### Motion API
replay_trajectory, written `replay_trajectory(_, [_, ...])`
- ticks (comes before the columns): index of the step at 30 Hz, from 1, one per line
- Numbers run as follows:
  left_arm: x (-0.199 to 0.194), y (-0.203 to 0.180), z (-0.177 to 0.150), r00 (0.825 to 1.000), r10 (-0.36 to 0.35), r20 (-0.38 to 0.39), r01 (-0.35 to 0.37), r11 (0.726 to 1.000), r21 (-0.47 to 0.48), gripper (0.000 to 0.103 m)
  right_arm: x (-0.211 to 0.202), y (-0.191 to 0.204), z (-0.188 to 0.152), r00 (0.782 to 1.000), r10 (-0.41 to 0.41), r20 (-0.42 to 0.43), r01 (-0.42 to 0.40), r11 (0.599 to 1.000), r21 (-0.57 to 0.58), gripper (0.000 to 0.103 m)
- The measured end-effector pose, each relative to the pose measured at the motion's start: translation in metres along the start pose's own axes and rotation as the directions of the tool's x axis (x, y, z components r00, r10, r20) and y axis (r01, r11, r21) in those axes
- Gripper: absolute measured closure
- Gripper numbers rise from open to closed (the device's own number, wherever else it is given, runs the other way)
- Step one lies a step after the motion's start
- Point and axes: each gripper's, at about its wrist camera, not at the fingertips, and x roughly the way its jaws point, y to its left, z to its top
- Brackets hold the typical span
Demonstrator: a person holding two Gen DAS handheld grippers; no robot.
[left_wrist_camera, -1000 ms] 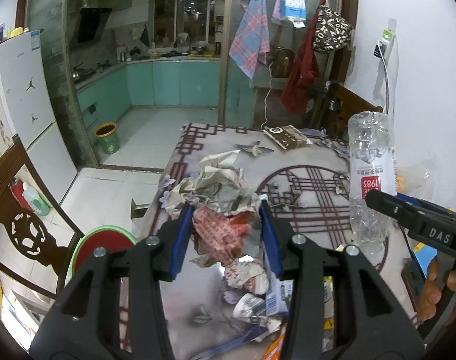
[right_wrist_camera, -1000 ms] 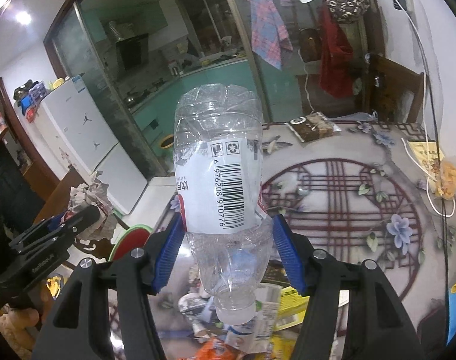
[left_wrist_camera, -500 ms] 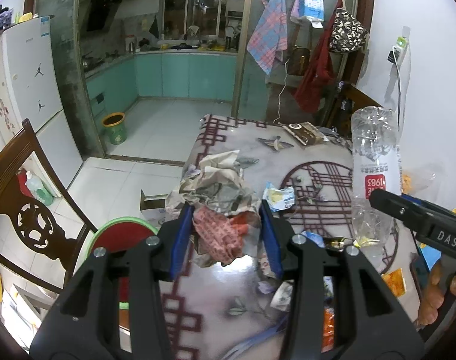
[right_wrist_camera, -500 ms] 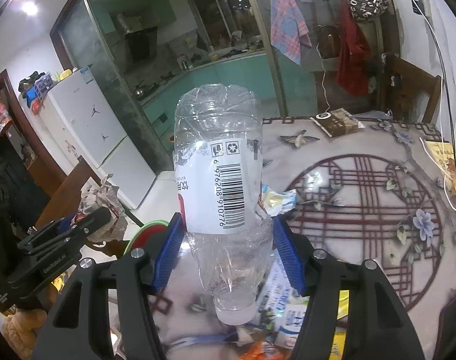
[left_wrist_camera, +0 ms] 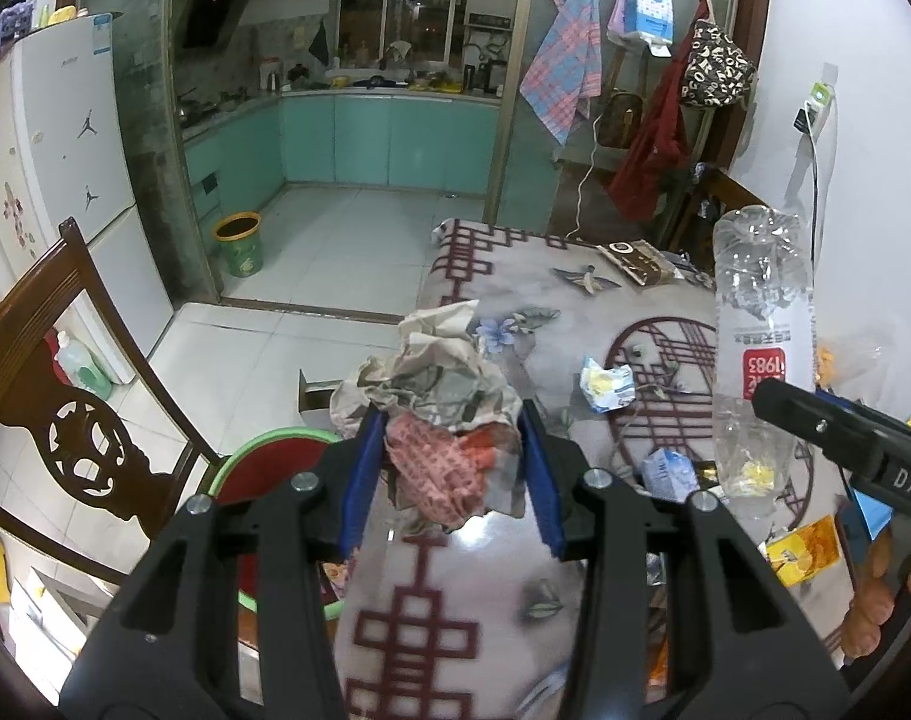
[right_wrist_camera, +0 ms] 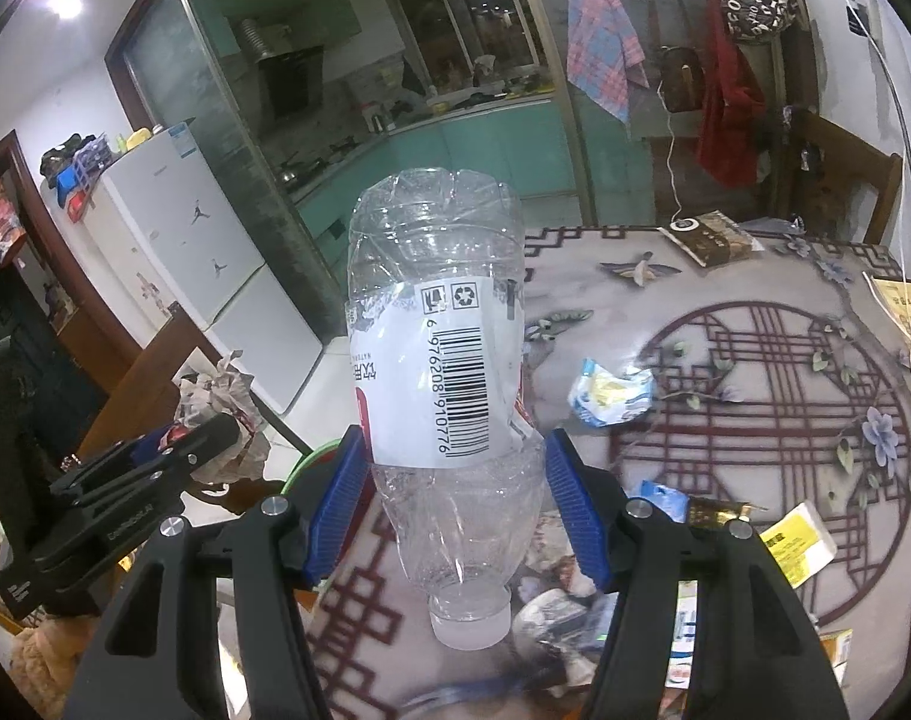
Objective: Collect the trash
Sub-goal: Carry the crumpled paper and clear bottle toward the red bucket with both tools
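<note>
Left wrist view: the left gripper (left_wrist_camera: pixel 449 474) clamps a crumpled paper wad (left_wrist_camera: pixel 431 396), grey newsprint over red-printed wrapper, above the near left edge of the patterned table (left_wrist_camera: pixel 575 294).

Right wrist view: the right gripper (right_wrist_camera: pixel 455 504) grips a clear crinkled plastic bottle (right_wrist_camera: pixel 437 324), cap down, probably empty.

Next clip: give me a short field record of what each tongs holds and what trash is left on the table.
left tongs: shut on crumpled paper wad
right tongs: shut on clear plastic bottle, cap down
table: patterned cover
trash left: blue-yellow wrapper, yellow packet, small scraps near edge
bin: green-rimmed, red inside, beside table
</note>
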Motion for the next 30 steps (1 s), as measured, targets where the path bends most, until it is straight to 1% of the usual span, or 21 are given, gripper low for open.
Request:
replay_trajectory(13, [0.000,0.059,-0.004,0.999,0.041,-0.018,-0.041,0.998,-0.042,0.061,0.036,0.051,0.001,0.998,0.045,-0.037,-0.046,0.998,-0.039,0.044])
replay_trajectory(21, [0.003,0.085,-0.003,0.998,0.062,-0.029,-0.064,0.996,-0.068,0.060,0.057,0.078,0.000,0.995,0.070,-0.068,-0.075,0.995,-0.063,0.044])
replay_trajectory(27, [0.013,0.108,-0.008,0.995,0.083,-0.056,-0.088,0.992,-0.094,0.060,0.082,0.097,-0.006,0.987,0.103,-0.126,-0.112,0.991,-0.067,0.044])
replay_trajectory(30, [0.022,0.124,-0.012,0.992,0.094,-0.087,-0.105,0.987,-0.126,0.060,0.103,0.110,-0.015,0.975,0.130,-0.180,-0.144,0.987,-0.068,0.044])
